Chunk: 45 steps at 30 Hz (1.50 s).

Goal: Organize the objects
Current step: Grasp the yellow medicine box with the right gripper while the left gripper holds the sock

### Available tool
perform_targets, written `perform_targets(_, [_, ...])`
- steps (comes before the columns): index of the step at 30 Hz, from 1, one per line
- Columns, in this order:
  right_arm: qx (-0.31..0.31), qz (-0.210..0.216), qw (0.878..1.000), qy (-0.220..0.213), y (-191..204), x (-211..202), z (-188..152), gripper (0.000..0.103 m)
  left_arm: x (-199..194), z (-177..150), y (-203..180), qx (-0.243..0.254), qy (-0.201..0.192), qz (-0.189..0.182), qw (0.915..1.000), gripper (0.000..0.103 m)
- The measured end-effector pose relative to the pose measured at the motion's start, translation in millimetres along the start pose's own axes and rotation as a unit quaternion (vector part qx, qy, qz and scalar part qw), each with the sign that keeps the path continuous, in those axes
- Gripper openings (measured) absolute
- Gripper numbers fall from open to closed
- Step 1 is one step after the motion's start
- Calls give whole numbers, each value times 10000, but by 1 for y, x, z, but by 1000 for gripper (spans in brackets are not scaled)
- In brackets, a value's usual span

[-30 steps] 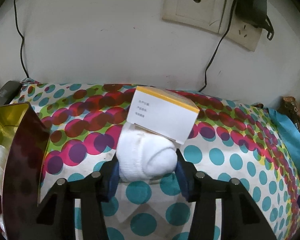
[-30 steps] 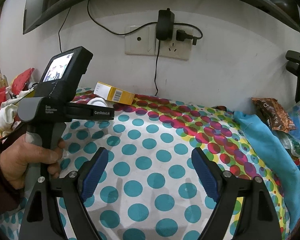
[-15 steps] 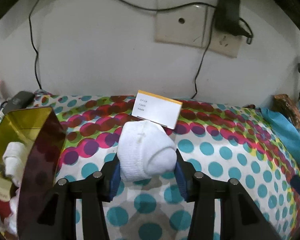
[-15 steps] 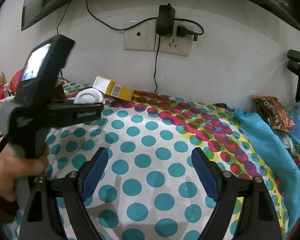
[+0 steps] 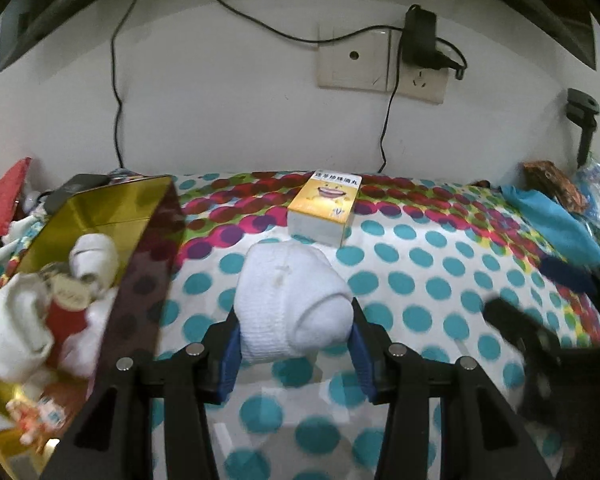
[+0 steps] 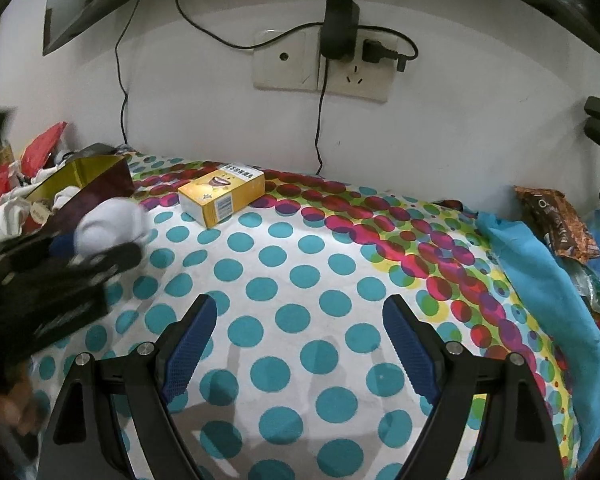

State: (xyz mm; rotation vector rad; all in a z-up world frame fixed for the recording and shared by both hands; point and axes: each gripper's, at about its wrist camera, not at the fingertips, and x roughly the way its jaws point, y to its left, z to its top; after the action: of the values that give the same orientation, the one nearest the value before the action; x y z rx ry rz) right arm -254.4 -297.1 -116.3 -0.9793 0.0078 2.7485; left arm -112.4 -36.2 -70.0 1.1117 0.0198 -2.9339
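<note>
Presently: left claw (image 5: 294, 350) clamped on rolled white sock (image 5: 292, 304), carried above worktop beside gold tin (image 5: 100, 208) already holding socks; right claw (image 6: 298, 344) wide, empty; yellow box (image 5: 324, 210) unsorted.

Bare cloth (image 6: 300, 280) right of yellow box (image 6: 220, 196)

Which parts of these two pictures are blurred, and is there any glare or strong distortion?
Left wrist view: the sock in the left gripper is sharp; the right gripper is a dark smear at the right edge; the tin shows gold reflections. Right wrist view: the left gripper is motion-blurred, the box sharp. Both: fisheye bends the wall; corners are black.
</note>
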Motion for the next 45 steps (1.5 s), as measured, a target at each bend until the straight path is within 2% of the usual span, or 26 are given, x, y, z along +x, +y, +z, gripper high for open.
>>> perform_targets(7, [-82, 111, 9999, 50, 24, 28, 21, 84, -28, -15, 8, -102, -235, -66, 9996, 47])
perform_targets(12, [320, 432, 9979, 357, 41, 60, 45, 84, -39, -18, 15, -275, -423, -100, 9987, 47])
perform_targets(18, [468, 538, 9954, 647, 66, 94, 70, 84, -49, -21, 19, -374, -643, -172, 9971, 47])
perform_targets(23, [435, 462, 9946, 818, 80, 116, 84, 84, -54, -22, 21, -454, -763, -182, 9959, 47])
perform_targets(29, [434, 386, 9940, 932, 98, 133, 94, 84, -51, -22, 30, -660, -683, -173, 9953, 47])
perform_targets(38, [343, -70, 9939, 1050, 120, 160, 103, 87, -49, -21, 32, -706, -628, -136, 9954, 47])
perform_targets(41, [358, -2, 9935, 1076, 123, 168, 103, 78, -47, -21, 33, -729, -565, -124, 9957, 47])
perform_targets(42, [352, -11, 9932, 1109, 124, 170, 102, 68, -46, -21, 33, -743, -542, -94, 9957, 47])
perform_targets(43, [342, 9, 9928, 1149, 126, 172, 101, 64, -46, -22, 34, -752, -532, -76, 9957, 47])
perform_targets(45, [368, 104, 9919, 1210, 128, 175, 100, 62, -45, -22, 34, -763, -514, -78, 9957, 47])
